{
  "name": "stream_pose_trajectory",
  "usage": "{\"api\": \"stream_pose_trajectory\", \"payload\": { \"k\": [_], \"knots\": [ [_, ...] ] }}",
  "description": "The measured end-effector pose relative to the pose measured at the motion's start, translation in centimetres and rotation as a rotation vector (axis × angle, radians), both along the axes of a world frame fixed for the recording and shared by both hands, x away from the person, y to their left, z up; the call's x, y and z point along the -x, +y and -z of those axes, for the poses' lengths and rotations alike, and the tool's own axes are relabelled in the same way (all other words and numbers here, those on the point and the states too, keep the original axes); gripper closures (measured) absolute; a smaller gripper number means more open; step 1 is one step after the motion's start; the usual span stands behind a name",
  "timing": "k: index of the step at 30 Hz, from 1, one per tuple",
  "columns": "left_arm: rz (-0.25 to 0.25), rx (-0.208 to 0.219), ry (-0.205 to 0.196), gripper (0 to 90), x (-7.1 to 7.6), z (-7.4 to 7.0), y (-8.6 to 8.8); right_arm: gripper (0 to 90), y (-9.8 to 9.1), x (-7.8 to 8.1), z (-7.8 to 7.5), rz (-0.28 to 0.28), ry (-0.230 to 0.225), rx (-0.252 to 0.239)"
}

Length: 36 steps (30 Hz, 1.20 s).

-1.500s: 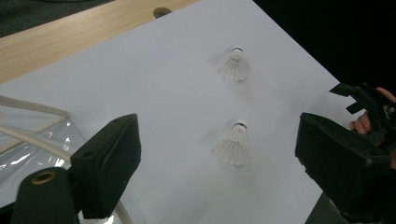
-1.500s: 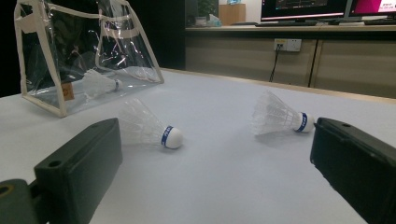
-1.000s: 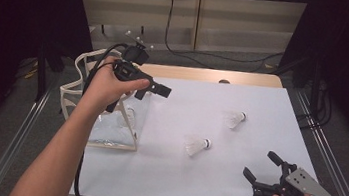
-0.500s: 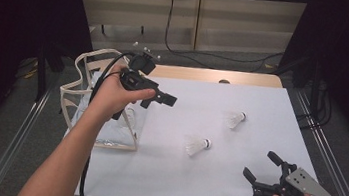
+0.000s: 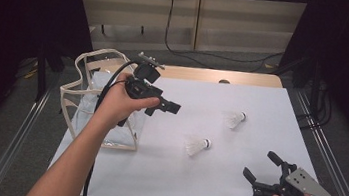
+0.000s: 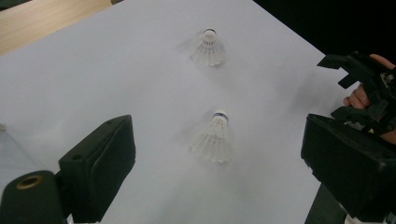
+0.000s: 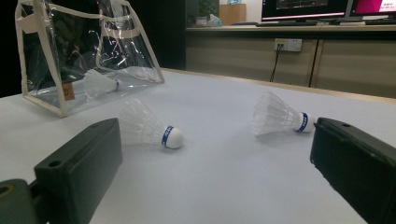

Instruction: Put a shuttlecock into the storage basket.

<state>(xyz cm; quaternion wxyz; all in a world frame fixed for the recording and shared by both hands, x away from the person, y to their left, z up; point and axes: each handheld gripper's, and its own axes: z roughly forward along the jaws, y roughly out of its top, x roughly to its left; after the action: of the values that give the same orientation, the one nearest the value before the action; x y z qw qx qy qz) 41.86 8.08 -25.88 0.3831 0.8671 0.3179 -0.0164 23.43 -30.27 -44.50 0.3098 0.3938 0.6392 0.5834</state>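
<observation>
Shuttlecocks: two lie loose on the white table [image 5: 162, 177], near one [image 5: 196, 146] about mid-table, cork pointing right; far one [image 5: 233, 119] up and to the right of it, well apart. Left gripper [image 5: 167, 106] held in the air just right of the bag, jaws wide apart, nothing in them; its own view looks down on both shuttlecocks between the jaws. Right gripper [image 5: 260, 168] low at near right corner, jaws spread, empty, well apart from both shuttlecocks. Nothing lies between either gripper and the shuttlecocks. Clear plastic bag [image 5: 86, 100] with cream trim stands at table's left edge; right gripper view shows a third shuttlecock [image 7: 100, 84] lying inside it. Wooden tabletop strip [image 5: 215, 76] along far edge, cable [image 5: 168, 27] hanging on the wall panel behind, monitors [image 7: 322, 9] on a far desk
</observation>
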Motion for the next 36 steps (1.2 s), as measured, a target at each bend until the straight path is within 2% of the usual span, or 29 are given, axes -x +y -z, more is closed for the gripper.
{"api": "stream_pose_trajectory", "payload": {
  "k": [11, 21, 36],
  "knots": [
    [0.014, -0.003, 0.006, 10.1, 0.2, 1.2, -0.2, 2.1, 0.0, 0.0, 0.0, -0.001, 0.002, 0.000],
    [0.004, 0.007, 0.005, 10.1, 0.4, 2.2, -0.3, 2.0, 0.0, 0.0, 0.0, -0.001, 0.001, 0.001],
    [0.028, -0.008, 0.009, 9.8, 0.9, 4.2, -0.7, 2.0, 0.0, 0.0, 0.0, -0.001, 0.002, 0.001]
  ]
}}
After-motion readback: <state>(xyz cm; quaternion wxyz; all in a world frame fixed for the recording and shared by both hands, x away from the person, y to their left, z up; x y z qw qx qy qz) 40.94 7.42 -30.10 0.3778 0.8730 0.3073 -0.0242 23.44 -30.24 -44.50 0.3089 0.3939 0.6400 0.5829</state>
